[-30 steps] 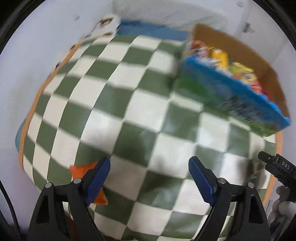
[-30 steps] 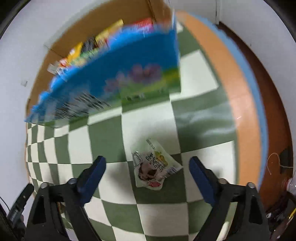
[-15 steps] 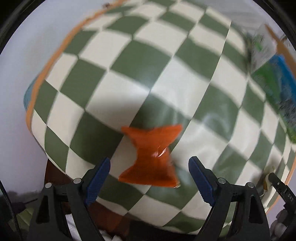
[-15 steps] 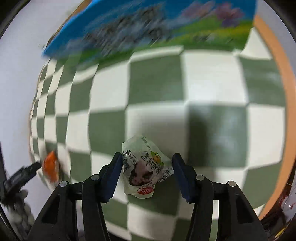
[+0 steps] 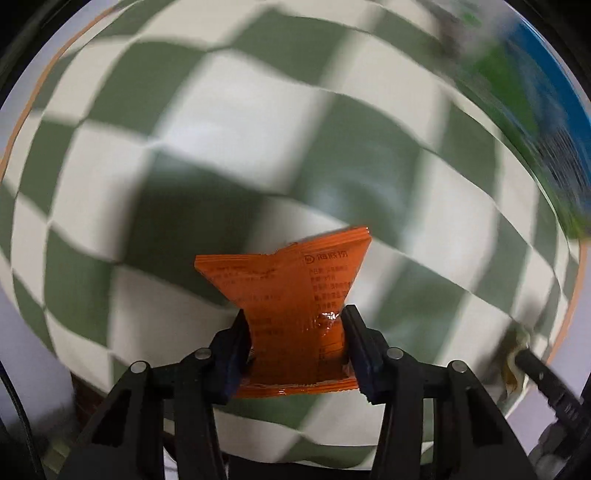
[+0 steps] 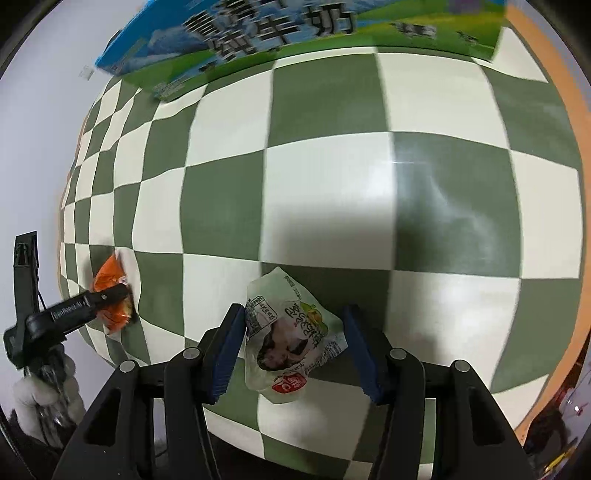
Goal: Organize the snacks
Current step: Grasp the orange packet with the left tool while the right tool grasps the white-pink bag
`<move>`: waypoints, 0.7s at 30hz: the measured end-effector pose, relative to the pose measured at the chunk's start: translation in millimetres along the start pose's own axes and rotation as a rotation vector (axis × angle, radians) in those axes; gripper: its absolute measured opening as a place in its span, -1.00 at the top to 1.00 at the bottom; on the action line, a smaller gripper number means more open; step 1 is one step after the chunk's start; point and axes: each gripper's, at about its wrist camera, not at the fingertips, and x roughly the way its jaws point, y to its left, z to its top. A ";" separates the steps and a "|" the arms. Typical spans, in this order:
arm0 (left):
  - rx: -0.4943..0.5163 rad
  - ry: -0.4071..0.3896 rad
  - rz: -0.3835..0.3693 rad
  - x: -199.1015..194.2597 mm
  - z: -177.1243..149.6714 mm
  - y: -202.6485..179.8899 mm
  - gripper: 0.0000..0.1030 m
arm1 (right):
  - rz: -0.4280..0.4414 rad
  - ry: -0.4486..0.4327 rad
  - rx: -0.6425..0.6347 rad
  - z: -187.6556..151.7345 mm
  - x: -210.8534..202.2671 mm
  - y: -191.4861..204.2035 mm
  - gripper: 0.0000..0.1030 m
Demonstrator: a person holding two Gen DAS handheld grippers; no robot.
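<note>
An orange snack packet [image 5: 280,280] stands pinched at its waist between the blue pads of my left gripper [image 5: 295,314], which is shut on it just above the checkered cloth. The right wrist view shows the same packet [image 6: 107,277] at the far left, under the left gripper [image 6: 118,291]. A white-and-green snack packet [image 6: 291,332] lies flat on the cloth between the fingers of my right gripper [image 6: 293,314]. Its jaws are closing, with the pads at the packet's edges and no squeeze showing.
A blue-and-green milk carton box [image 6: 295,33] stands at the far side of the green-and-white checkered tablecloth [image 6: 369,184]; it is a blur at the upper right of the left wrist view [image 5: 535,110]. A gloved hand [image 6: 37,398] holds the left gripper. The table's orange edge [image 6: 580,110] runs along the right.
The left gripper came down over the orange packet and shut on it. The right gripper moved over the white-and-green packet and its jaws narrowed around it.
</note>
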 end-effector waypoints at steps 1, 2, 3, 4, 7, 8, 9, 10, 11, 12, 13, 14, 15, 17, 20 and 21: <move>0.047 0.003 -0.010 0.5 -3.3 -20.8 0.12 | -0.004 -0.001 0.007 -1.2 -2.7 -3.7 -0.10; 0.082 0.005 -0.019 0.8 -6.2 -37.6 0.12 | -0.011 -0.003 0.014 -2.7 -6.2 -8.5 -0.10; 0.123 0.009 -0.033 1.2 -9.4 -56.1 0.12 | -0.016 -0.004 0.020 -4.2 -8.9 -11.9 -0.10; 0.172 0.014 -0.040 2.0 -13.7 -78.8 0.12 | -0.025 -0.008 0.026 -5.9 -12.4 -15.9 -0.10; 0.279 0.008 -0.025 6.3 -21.3 -122.3 0.12 | -0.061 -0.029 0.032 -10.5 -23.6 -27.5 0.01; 0.301 0.009 -0.016 11.4 -19.4 -128.6 0.11 | -0.072 -0.040 0.036 -11.6 -27.6 -32.4 0.01; 0.331 0.012 0.002 16.2 -21.3 -138.8 0.08 | -0.078 -0.043 0.041 -12.2 -29.6 -36.7 0.01; 0.348 0.011 0.020 19.3 -22.2 -143.8 0.08 | -0.082 -0.035 0.044 -12.4 -29.2 -40.0 0.01; 0.360 0.013 0.033 22.4 -23.2 -147.0 0.07 | -0.071 -0.022 0.054 -11.9 -26.8 -43.1 0.01; 0.367 0.019 0.041 26.3 -23.5 -149.1 0.06 | -0.053 -0.017 0.075 -12.1 -25.5 -46.9 0.00; 0.367 0.023 0.042 28.1 -23.3 -149.6 0.06 | -0.045 -0.012 0.083 -12.5 -24.1 -48.9 0.00; 0.361 0.028 0.037 29.4 -22.9 -149.3 0.06 | -0.041 -0.010 0.090 -12.6 -22.3 -48.5 0.00; 0.358 0.031 0.034 29.9 -22.0 -149.5 0.06 | -0.037 -0.010 0.099 -12.8 -21.8 -48.7 -0.03; 0.354 0.038 0.030 32.1 -16.5 -147.7 0.05 | -0.015 -0.009 0.123 -13.3 -21.8 -49.9 -0.12; 0.352 0.042 0.029 33.5 -15.4 -148.5 0.04 | 0.014 -0.003 0.121 -13.2 -18.8 -43.1 -0.44; 0.351 0.043 0.030 34.4 -14.1 -149.2 0.04 | 0.013 0.005 0.103 -12.6 -16.0 -38.7 -0.47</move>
